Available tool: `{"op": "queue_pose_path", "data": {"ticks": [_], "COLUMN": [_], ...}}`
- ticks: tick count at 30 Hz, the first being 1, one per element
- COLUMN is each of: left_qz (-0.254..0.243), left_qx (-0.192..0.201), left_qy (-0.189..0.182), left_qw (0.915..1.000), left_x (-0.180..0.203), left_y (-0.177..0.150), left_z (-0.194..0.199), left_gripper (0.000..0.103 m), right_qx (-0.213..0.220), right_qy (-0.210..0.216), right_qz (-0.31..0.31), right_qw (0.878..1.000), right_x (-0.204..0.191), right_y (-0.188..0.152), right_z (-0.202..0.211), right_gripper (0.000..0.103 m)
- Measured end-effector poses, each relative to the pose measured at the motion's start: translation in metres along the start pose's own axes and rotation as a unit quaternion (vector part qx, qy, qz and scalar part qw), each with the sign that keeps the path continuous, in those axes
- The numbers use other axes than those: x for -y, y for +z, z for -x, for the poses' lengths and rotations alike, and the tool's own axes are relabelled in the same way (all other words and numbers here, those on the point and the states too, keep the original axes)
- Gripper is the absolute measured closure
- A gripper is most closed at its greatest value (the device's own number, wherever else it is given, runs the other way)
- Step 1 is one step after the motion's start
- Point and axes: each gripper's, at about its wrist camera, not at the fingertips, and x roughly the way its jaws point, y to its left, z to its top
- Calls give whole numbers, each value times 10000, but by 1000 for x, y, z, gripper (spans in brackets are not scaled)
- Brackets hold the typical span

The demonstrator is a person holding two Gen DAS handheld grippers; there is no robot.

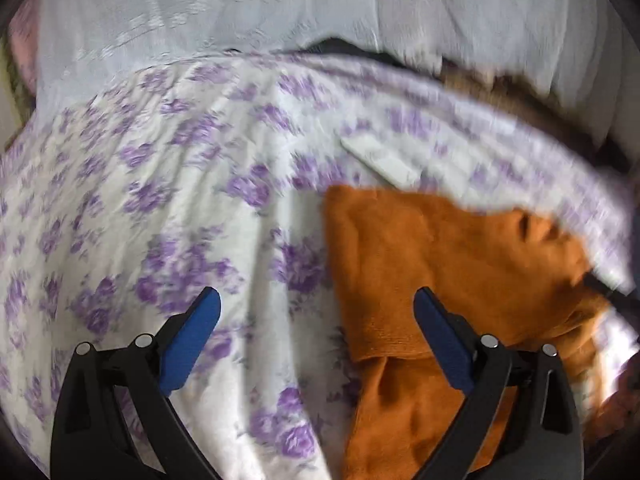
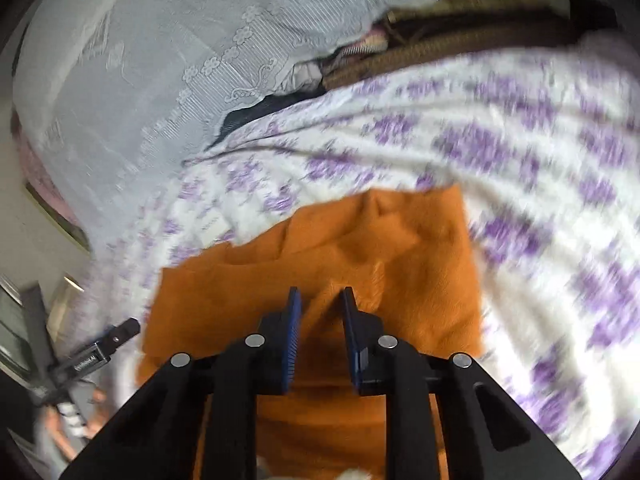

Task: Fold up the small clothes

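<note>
An orange garment lies partly folded on a white bedsheet with purple flowers. My left gripper is open and empty, its jaws wide, above the garment's left edge, with the right finger over the cloth. In the right wrist view the orange garment lies under my right gripper, whose blue pads are nearly together and pinch a raised fold of the orange cloth.
A pale embroidered cover lies at the far side of the bed. Brown and dark items sit behind the sheet. A white tag lies on the sheet. The other gripper shows at lower left.
</note>
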Motion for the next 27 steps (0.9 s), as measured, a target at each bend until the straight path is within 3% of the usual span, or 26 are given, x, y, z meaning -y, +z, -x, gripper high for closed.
{"op": "queue_pose_path", "data": {"ticks": [2, 5, 6, 7, 9, 12, 14, 16, 17, 18, 20, 23, 25, 27], "left_qz": [-144, -274, -241, -201, -121, -203, -402, -685, -712, -634, -486, -396, -584, -848], "left_qx": [-221, -55, 64, 207, 452, 324, 80, -262, -365, -351, -326, 59, 3, -307], "left_qy": [302, 338, 367, 346, -76, -687, -807, -613, -407, -498, -702, -879, -952, -746], "left_qw": [9992, 9990, 9990, 9990, 9989, 9969, 9959, 9954, 9960, 9961, 9958, 9953, 9937, 9931], "left_x": [6, 6, 5, 2, 3, 19, 37, 55, 59, 57, 49, 39, 41, 52], "left_y": [-9, -12, -11, -9, 0, 18, 25, 20, 14, 7, 7, 6, 0, -12], "left_z": [-24, -16, -8, 0, 18, 18, 4, -25, -40, -49, -39, -14, -8, -25], "left_gripper": [5, 5, 6, 7, 7, 7, 7, 6, 4, 4, 4, 5, 5, 4], "right_qx": [-36, -49, 44, 204, 505, 157, -401, -805, -808, -612, -543, -90, -261, -592], "right_qy": [-394, -258, -218, -117, 104, 398, 504, 374, 385, 484, 448, 570, 635, 540], "right_qz": [6, -339, -432, -485, -153, 360, 646, 691, 659, 686, 667, 1014, 1283, 1317], "right_qw": [9992, 9991, 9988, 9985, 9986, 9984, 9958, 9937, 9938, 9946, 9953, 9932, 9894, 9880], "right_x": [12, 40, 42, 42, 23, -6, -23, -26, -21, -19, -18, -30, -36, -32], "right_y": [-4, -13, -12, -8, 8, 23, 26, 18, 12, 8, 9, 9, 2, -9], "right_z": [-3, 1, 8, 16, 30, 11, -23, -56, -66, -67, -56, -20, -15, -29], "right_gripper": [75, 87, 84, 83, 77, 73, 73, 75, 75, 76, 78, 71, 62, 62]}}
